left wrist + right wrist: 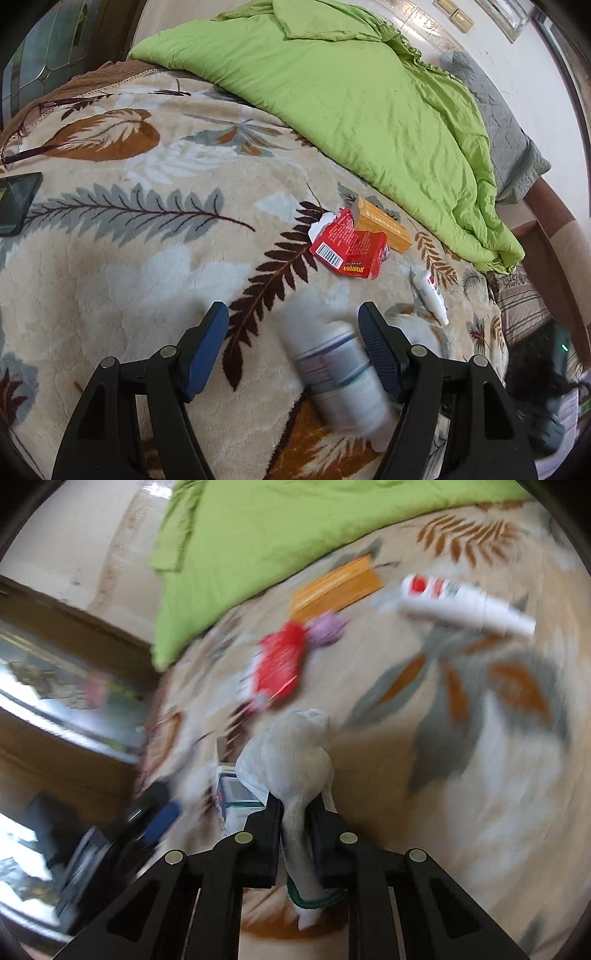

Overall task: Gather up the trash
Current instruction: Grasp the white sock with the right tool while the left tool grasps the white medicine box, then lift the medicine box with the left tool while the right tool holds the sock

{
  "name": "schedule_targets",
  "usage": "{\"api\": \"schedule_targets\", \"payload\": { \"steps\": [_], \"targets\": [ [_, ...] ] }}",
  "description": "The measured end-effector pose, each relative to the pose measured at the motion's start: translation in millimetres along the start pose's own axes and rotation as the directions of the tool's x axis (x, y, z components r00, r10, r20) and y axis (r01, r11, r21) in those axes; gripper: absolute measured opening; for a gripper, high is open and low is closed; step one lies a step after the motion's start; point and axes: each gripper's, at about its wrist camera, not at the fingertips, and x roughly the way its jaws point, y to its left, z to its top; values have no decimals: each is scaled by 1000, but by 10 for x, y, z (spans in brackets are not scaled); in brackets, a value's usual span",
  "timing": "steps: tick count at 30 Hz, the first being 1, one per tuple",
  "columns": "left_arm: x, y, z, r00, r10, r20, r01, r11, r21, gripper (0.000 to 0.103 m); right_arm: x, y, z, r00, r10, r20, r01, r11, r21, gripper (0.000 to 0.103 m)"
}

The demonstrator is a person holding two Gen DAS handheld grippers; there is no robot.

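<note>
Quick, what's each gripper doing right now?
Left gripper: open, a blurred white bottle between its fingers, not gripped.
Right gripper: shut on a grey sock.

A barcode is printed on the torn red packet (347, 247), lying on the leaf-patterned blanket (147, 258) just beside the edge of the green quilt (351, 99). Yellow lettering is seen near the packet's lower corner, but it cannot be read. Print on the orange box (384, 225), the white tube (430, 295) and the blurred bottle (340, 376) is illegible.
</note>
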Motion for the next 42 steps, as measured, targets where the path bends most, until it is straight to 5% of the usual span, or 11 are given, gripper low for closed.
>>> {"api": "schedule_targets", "payload": {
  "steps": [2,8,16,21,22,23,30,36,42],
  "targets": [
    [3,-16,-32,1000,-19,-16,19,1000,7,71,-133,37,-130,998,44,38,-44,999,10,15],
    [89,-102,-167,998,8,-64,-5,999,32,71,-673,29,-94,963,-64,262,78,996,-44,15],
    [113,-104,-396,988,16,-150,-11,999,35,71,-671,-32,41,952,-128,279,153,986,-70,15],
    [122,-314,-543,986,144,-85,-122,968,219,66,-657,8,21,955,-101,279,131,987,-91,15],
    [146,-323,-541,984,160,-83,-137,963,234,46,-656,14,5,956,-98,278,129,987,-96,15],
    [177,-333,-537,977,202,-71,-178,950,258,38,-660,26,-5,955,-98,279,131,986,-101,15],
    [172,-340,-414,988,155,-22,-145,956,257,37,-715,46,-35,949,-110,295,153,980,-125,15],
    [-8,-603,-392,986,116,120,-151,924,352,37,-704,82,-46,942,-136,307,188,971,-145,15],
    [-8,-628,-372,985,117,127,-155,921,357,37,-684,254,-111,921,-171,349,260,939,-226,15]
  ]
}}
